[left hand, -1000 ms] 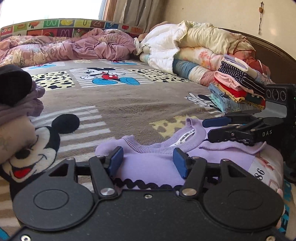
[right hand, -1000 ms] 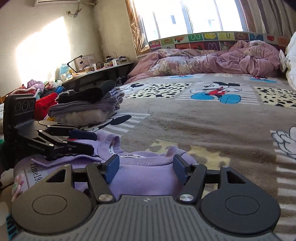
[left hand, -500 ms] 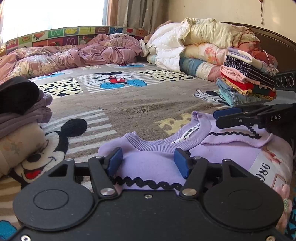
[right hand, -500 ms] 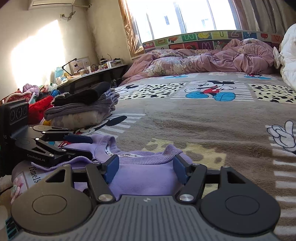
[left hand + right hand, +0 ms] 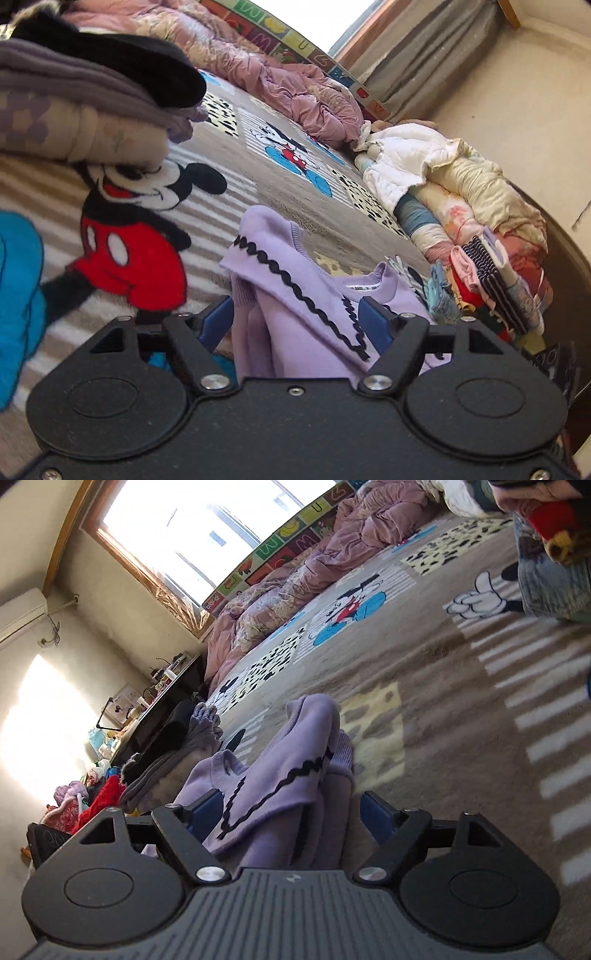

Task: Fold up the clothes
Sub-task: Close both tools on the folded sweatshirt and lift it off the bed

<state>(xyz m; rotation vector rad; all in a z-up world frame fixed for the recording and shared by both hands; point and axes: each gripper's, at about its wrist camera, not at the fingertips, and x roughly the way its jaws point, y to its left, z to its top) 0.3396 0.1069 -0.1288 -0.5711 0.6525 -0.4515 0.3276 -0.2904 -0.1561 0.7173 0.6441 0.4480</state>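
Both grippers, left (image 5: 295, 325) and right (image 5: 286, 812), have tipped sharply since a moment ago, jaws spread with the purple sweater (image 5: 295, 295) bunched loosely between them, now rucked up near the blanket's (image 5: 295, 192) front edge, suggesting a fold underway.

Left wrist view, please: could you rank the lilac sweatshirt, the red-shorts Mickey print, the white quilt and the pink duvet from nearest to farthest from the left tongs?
1. Lilac sweatshirt: between the left tongs.
2. Red-shorts Mickey print: left, on the blanket.
3. White quilt: right, atop the bedding pile.
4. Pink duvet: far end, under the window.
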